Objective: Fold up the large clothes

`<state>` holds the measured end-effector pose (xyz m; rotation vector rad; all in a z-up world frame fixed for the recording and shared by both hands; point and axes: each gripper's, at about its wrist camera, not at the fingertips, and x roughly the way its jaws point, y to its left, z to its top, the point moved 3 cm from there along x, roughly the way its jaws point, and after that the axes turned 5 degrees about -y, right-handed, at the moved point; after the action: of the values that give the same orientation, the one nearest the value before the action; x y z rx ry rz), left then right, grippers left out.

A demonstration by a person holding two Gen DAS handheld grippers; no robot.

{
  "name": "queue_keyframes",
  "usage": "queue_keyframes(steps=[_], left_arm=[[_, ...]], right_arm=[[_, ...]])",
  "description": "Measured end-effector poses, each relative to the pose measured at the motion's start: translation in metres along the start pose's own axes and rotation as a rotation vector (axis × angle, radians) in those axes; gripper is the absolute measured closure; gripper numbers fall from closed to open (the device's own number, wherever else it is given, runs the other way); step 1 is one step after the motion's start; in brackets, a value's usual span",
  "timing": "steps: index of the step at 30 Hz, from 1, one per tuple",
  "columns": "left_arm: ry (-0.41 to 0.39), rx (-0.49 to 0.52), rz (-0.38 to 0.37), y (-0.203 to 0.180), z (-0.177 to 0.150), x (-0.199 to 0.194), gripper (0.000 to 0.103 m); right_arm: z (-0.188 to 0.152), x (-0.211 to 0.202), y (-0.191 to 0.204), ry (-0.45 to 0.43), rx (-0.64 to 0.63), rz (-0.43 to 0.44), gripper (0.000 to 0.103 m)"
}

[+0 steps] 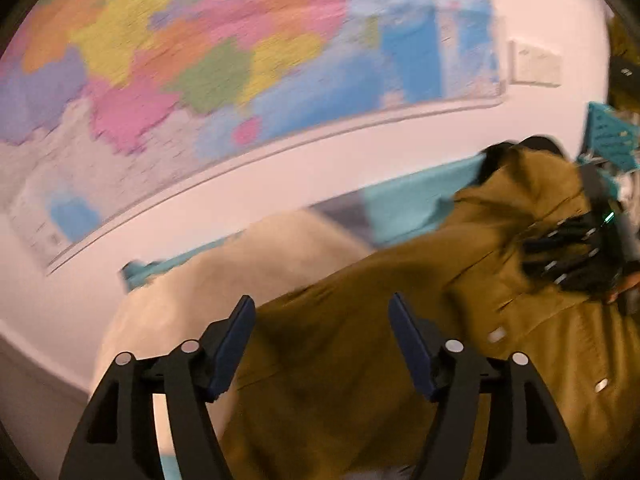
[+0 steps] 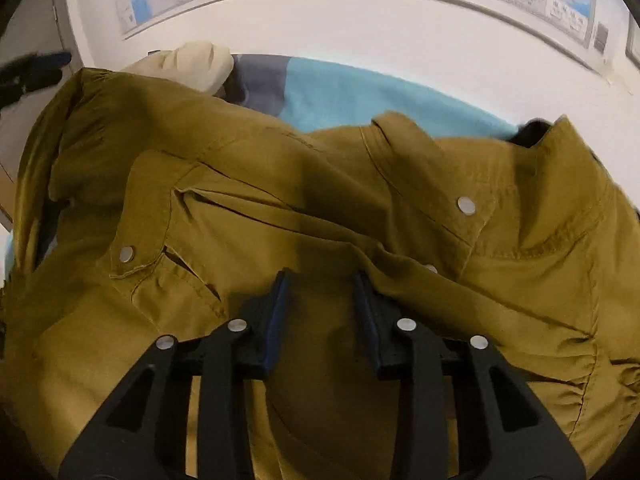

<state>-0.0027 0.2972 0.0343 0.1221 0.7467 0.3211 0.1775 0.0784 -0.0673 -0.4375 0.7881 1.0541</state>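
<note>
Behind hangs a wall map [image 1: 224, 60]. Both open jaws hover over the mustard shirt [image 2: 320, 208], beside a cream pillow [image 2: 192, 64].

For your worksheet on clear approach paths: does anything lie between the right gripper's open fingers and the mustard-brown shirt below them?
Nothing visible does. The right gripper hangs with its jaws apart directly over the mustard-brown shirt, with only bare fabric showing in the gap. The cream bundle lies beyond the shirt, by the wall.
</note>
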Motion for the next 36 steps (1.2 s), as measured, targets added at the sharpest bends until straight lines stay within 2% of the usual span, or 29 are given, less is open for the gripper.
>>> queue_keyframes(steps=[2, 4, 6, 7, 9, 11, 12, 13, 14, 15, 18, 19, 20, 21, 22, 23, 24, 25, 26, 27, 28, 29, 30, 32, 34, 35, 36], left_arm=[[0.040, -0.008, 0.001, 0.010, -0.015, 0.002, 0.036], [0.072, -0.004, 0.016, 0.020, -0.029, 0.005, 0.036], [0.092, -0.020, 0.011, 0.028, -0.039, 0.010, 0.036], [0.098, -0.027, 0.001, 0.028, -0.042, 0.013, 0.036], [0.098, -0.032, -0.013, 0.028, -0.047, 0.014, 0.044], [0.098, -0.028, -0.036, 0.028, -0.051, 0.015, 0.069], [0.098, -0.022, -0.036, 0.026, -0.053, 0.016, 0.073], [0.096, -0.019, -0.032, 0.027, -0.054, 0.016, 0.082], [0.098, -0.027, -0.039, 0.029, -0.054, 0.016, 0.089], [0.095, -0.043, -0.057, 0.032, -0.053, 0.015, 0.091], [0.081, -0.112, -0.131, 0.041, -0.047, 0.009, 0.091], [0.081, -0.124, -0.140, 0.043, -0.045, 0.008, 0.088], [0.083, -0.128, -0.136, 0.045, -0.043, 0.007, 0.083], [0.079, -0.129, -0.134, 0.045, -0.044, 0.006, 0.081], [0.073, -0.130, -0.141, 0.045, -0.045, 0.004, 0.069], [0.067, -0.128, -0.153, 0.045, -0.047, 0.000, 0.060], [0.055, -0.126, -0.154, 0.046, -0.049, -0.004, 0.059], [0.048, -0.124, -0.153, 0.047, -0.051, -0.008, 0.059], [0.039, -0.123, -0.153, 0.048, -0.053, -0.011, 0.059], [0.032, -0.128, -0.154, 0.049, -0.055, -0.014, 0.059], [0.028, -0.133, -0.156, 0.049, -0.055, -0.015, 0.059], [0.018, -0.141, -0.161, 0.049, -0.055, -0.018, 0.059], [0.008, -0.145, -0.165, 0.049, -0.055, -0.019, 0.059], [-0.007, -0.163, -0.164, 0.049, -0.053, -0.021, 0.058], [-0.007, -0.177, -0.165, 0.047, -0.053, -0.023, 0.058], [-0.006, -0.177, -0.163, 0.046, -0.053, -0.024, 0.056], [-0.002, -0.173, -0.158, 0.045, -0.053, -0.024, 0.056]], right_arm=[[0.005, -0.013, 0.002, -0.001, -0.011, 0.002, 0.067], [0.015, -0.033, 0.010, -0.050, -0.026, 0.046, 0.061], [0.034, -0.042, 0.015, -0.103, -0.052, 0.022, 0.051], [0.044, -0.040, 0.017, -0.112, -0.048, 0.021, 0.051], [0.063, -0.027, 0.019, -0.109, -0.023, 0.059, 0.053], [0.080, -0.001, 0.023, -0.071, -0.038, 0.037, 0.052], [0.083, 0.010, 0.029, -0.046, -0.051, 0.051, 0.058], [0.087, 0.024, 0.035, -0.020, -0.073, 0.070, 0.064], [0.089, 0.038, 0.041, 0.007, -0.099, 0.060, 0.083], [0.089, 0.049, 0.048, 0.021, -0.118, 0.040, 0.089], [0.097, 0.064, 0.045, 0.009, -0.100, -0.061, 0.101], [0.100, 0.068, 0.042, 0.001, -0.073, -0.098, 0.101], [0.101, 0.072, 0.038, 0.016, -0.031, -0.089, 0.098], [0.100, 0.071, 0.037, 0.040, 0.023, -0.039, 0.097], [0.097, 0.060, 0.039, 0.019, 0.028, -0.018, 0.097], [0.096, 0.047, 0.044, -0.016, 0.017, -0.015, 0.089], [0.093, 0.025, 0.052, -0.063, 0.015, 0.031, 0.080], [0.089, 0.003, 0.064, -0.107, 0.020, 0.116, 0.076], [0.083, -0.015, 0.078, -0.132, 0.010, 0.204, 0.066], [0.078, -0.027, 0.091, -0.135, -0.006, 0.271, 0.054], [0.068, -0.041, 0.114, -0.134, -0.041, 0.365, 0.048], [0.062, -0.047, 0.132, -0.136, -0.063, 0.421, 0.041], [0.049, -0.052, 0.165, -0.110, -0.112, 0.513, 0.041], [0.031, -0.050, 0.211, -0.056, -0.152, 0.623, 0.040], [0.018, -0.035, 0.250, 0.015, -0.160, 0.715, 0.030], [0.011, -0.025, 0.267, 0.033, -0.176, 0.693, 0.024], [0.008, -0.018, 0.277, 0.042, -0.180, 0.663, 0.023]])
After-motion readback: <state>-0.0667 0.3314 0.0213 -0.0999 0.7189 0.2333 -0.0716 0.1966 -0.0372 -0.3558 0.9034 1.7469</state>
